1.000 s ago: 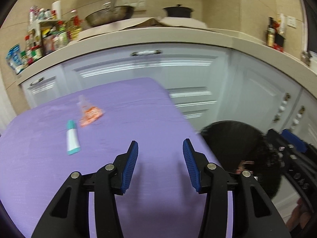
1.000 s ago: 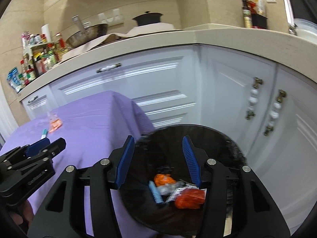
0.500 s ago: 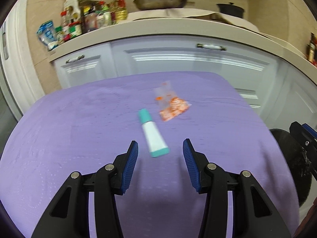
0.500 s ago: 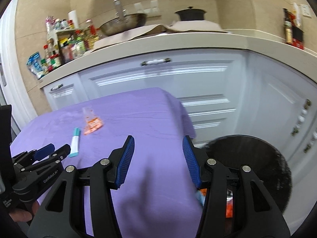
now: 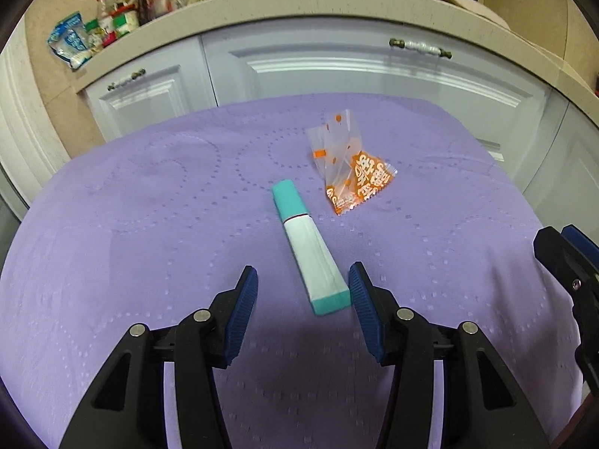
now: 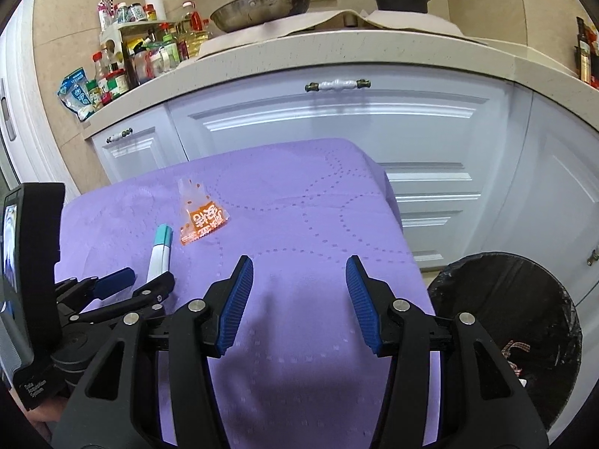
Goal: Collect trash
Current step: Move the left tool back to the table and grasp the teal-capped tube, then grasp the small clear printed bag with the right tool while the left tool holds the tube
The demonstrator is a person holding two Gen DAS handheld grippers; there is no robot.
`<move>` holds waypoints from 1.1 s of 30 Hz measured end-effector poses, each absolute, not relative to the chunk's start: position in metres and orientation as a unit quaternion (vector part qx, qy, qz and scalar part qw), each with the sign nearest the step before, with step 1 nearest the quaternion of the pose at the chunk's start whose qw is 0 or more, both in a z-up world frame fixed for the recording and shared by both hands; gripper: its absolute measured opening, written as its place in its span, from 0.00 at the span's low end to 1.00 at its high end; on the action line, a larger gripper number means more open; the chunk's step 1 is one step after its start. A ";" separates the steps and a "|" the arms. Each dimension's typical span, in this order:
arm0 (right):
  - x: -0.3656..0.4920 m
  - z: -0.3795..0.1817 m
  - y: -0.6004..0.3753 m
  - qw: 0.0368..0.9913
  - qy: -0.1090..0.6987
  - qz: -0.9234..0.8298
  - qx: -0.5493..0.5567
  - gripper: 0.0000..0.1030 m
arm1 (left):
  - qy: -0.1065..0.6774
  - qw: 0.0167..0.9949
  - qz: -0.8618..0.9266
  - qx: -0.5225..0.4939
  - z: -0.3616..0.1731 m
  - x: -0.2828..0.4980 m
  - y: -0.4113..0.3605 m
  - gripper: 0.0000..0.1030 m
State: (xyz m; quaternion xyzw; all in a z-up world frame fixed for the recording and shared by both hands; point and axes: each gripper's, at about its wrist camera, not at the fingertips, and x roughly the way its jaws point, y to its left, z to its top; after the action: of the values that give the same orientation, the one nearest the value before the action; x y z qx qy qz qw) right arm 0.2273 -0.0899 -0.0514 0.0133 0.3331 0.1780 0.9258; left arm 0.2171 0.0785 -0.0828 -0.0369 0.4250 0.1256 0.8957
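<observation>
A white tube with teal ends (image 5: 309, 249) lies on the purple tablecloth (image 5: 149, 224). My left gripper (image 5: 302, 292) is open, its jaws on either side of the tube's near end, not touching it. An orange and clear wrapper (image 5: 350, 172) lies just beyond the tube. In the right wrist view the tube (image 6: 159, 256) and wrapper (image 6: 200, 217) lie at the left, with the left gripper (image 6: 144, 280) at the tube's near end. My right gripper (image 6: 298, 292) is open and empty above the cloth. A black trash bin (image 6: 509, 321) stands on the floor at the right.
White cabinets (image 6: 337, 127) and a counter with bottles, a pan (image 6: 262, 7) and a pot stand behind the table. The table's right edge (image 6: 404, 239) drops off beside the bin. The right gripper's tip shows at the right in the left wrist view (image 5: 561, 258).
My left gripper has swung left from the bin side and closed in on the tube. My right gripper has moved from over the bin to over the table.
</observation>
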 end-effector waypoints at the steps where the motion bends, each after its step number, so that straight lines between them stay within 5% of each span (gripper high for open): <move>1: 0.230 -0.052 -0.088 0.924 0.336 0.179 0.012 0.49 | 0.425 0.896 0.125 -0.036 -0.083 0.218 0.079 0.49; 4: 0.232 -0.054 -0.083 0.923 0.340 0.182 0.009 0.49 | 0.425 0.897 0.117 -0.028 -0.082 0.220 0.079 0.43; 6: 0.233 -0.053 -0.080 0.922 0.341 0.183 0.006 0.49 | 0.423 0.899 0.111 -0.019 -0.082 0.218 0.078 0.23; 33: 0.263 -0.055 0.036 0.908 0.351 0.227 -0.038 0.49 | 0.373 0.906 0.193 -0.060 -0.065 0.164 0.204 0.20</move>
State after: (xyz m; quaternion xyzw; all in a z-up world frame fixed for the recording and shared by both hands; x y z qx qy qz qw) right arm 0.2634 0.0360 -0.0546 -0.0376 0.3509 0.2274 0.9076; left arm 0.1641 0.2043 -0.0648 -0.0601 0.3728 0.1926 0.9057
